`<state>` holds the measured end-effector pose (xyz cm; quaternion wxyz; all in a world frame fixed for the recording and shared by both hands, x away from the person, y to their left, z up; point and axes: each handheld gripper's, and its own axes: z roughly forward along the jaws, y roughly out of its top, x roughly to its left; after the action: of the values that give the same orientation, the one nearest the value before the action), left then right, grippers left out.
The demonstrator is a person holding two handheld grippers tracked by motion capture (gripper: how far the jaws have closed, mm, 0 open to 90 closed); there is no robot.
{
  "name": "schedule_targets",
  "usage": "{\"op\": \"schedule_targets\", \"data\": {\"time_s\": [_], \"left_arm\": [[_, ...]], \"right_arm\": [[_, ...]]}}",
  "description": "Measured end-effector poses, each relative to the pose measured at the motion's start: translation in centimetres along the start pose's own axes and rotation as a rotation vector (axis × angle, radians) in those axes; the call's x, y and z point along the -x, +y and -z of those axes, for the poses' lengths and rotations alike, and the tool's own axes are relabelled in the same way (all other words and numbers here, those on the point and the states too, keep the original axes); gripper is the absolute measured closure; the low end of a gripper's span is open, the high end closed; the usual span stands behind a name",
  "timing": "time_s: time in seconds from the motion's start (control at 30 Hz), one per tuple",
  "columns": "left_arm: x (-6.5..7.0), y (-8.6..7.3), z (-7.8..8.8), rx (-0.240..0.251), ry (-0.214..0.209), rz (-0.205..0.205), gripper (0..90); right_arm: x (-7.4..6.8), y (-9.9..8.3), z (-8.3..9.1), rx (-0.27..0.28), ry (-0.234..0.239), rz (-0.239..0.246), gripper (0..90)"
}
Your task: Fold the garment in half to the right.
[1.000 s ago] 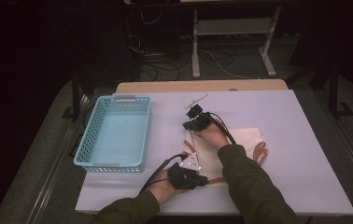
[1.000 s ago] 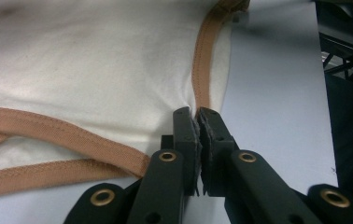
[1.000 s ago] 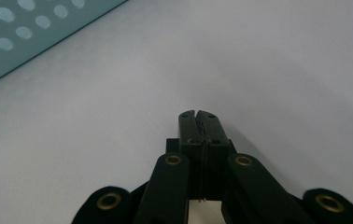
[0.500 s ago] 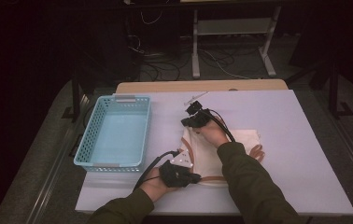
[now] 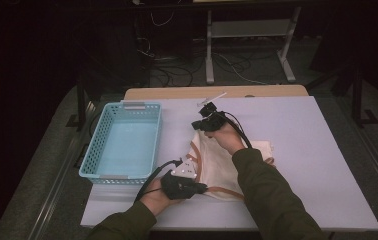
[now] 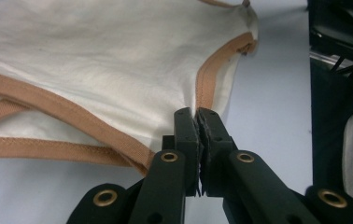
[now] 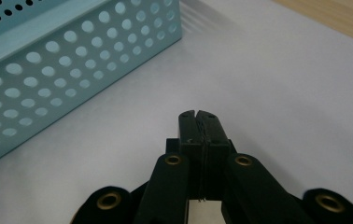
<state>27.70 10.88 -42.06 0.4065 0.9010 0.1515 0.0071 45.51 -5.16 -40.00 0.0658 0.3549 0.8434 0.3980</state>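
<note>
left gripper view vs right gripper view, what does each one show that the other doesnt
The left gripper view has the cream cloth with tan binding, its edge pinched in the shut left tongs. The right gripper view has the light blue perforated plastic basket and a strip of wooden tabletop, with the right tongs shut. Both share the pale lilac table cover.

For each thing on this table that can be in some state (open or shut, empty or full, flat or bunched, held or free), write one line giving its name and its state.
Left gripper: jaws shut, pinching the cloth's trimmed edge.
Right gripper: jaws shut; whether it holds the cloth cannot be told.
Cream cloth: rumpled on the table, not flat, brown trim showing.
Blue basket: upright, empty.
Table: covered with a white sheet.
</note>
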Motion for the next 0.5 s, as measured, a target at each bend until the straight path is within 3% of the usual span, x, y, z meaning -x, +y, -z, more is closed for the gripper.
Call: {"op": "schedule_targets", "data": {"time_s": [0.5], "left_arm": [[0.3,1.6,-0.3,0.055,-0.031,-0.024,86.9]], "right_arm": [[1.4,-0.6,2.5,0.042,-0.012,-0.038,88.1]]}}
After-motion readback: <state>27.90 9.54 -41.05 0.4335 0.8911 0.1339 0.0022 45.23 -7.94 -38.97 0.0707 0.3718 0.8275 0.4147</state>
